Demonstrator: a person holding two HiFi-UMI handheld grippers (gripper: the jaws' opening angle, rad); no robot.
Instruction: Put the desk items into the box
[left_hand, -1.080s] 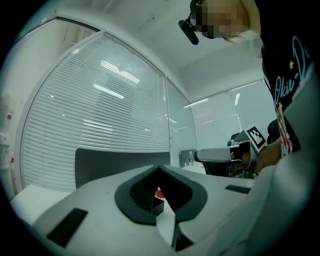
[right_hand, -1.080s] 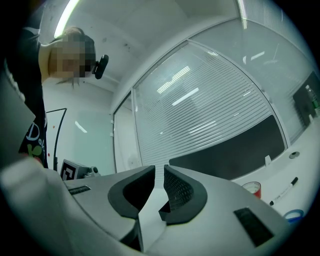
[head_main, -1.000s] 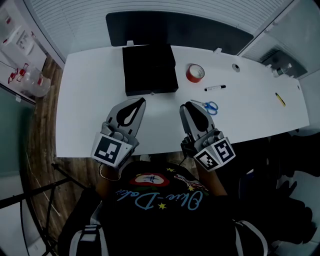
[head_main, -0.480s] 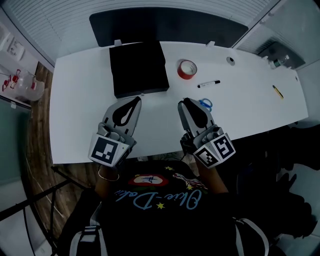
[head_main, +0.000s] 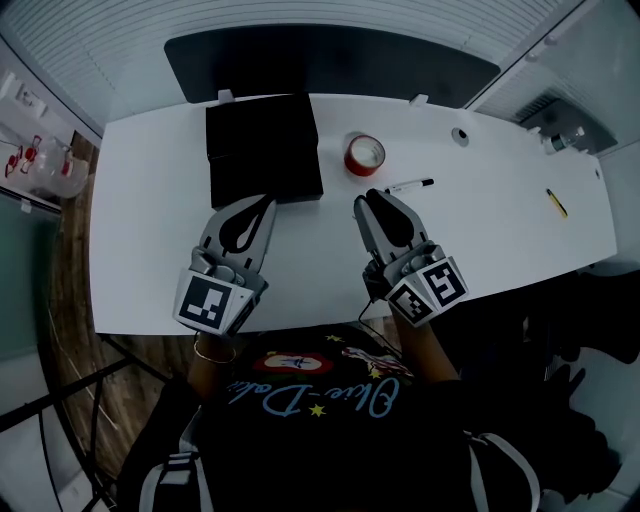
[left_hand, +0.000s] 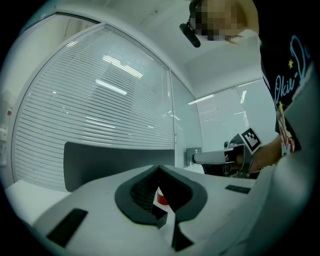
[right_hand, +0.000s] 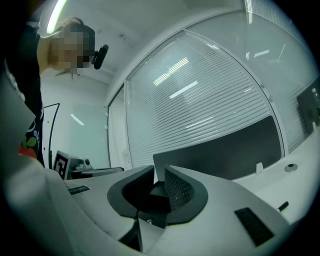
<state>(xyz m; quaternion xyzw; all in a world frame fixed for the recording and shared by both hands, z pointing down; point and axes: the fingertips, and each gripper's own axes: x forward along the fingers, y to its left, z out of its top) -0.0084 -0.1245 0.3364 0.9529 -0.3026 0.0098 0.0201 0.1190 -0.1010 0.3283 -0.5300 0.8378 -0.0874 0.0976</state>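
Both tools are over the near half of the white bench (head_main: 150, 220), side by side and well apart from each other.

Left hand-held gripper (head_main: 264, 204): in its own view the jaws stand a narrow slit apart, with nothing between the pads. Empty.

Right hand-held gripper (head_main: 372, 199): the same, a narrow gap between the jaws and nothing held.

Positions, taken from the hand-held grippers:
- Black box (head_main: 262, 145): just ahead of the left hand-held gripper's tips, its near edge close to them but not touching. We cannot tell from above whether it is open.
- Red tape roll (head_main: 364, 155): lying flat, ahead of the right hand-held gripper's tips and near them. It also shows as a red patch through the slit of the left jaws.
- Black marker (head_main: 410, 185): just ahead and to the right of the right tips, lying across.
- Small yellow item (head_main: 557, 203): far right of the right hand-held gripper, well apart; too small to identify.
- Round fitting (head_main: 459, 135): set in the bench top beyond the marker.

A dark panel (head_main: 330, 65) stands along the far edge of the bench, behind the box.
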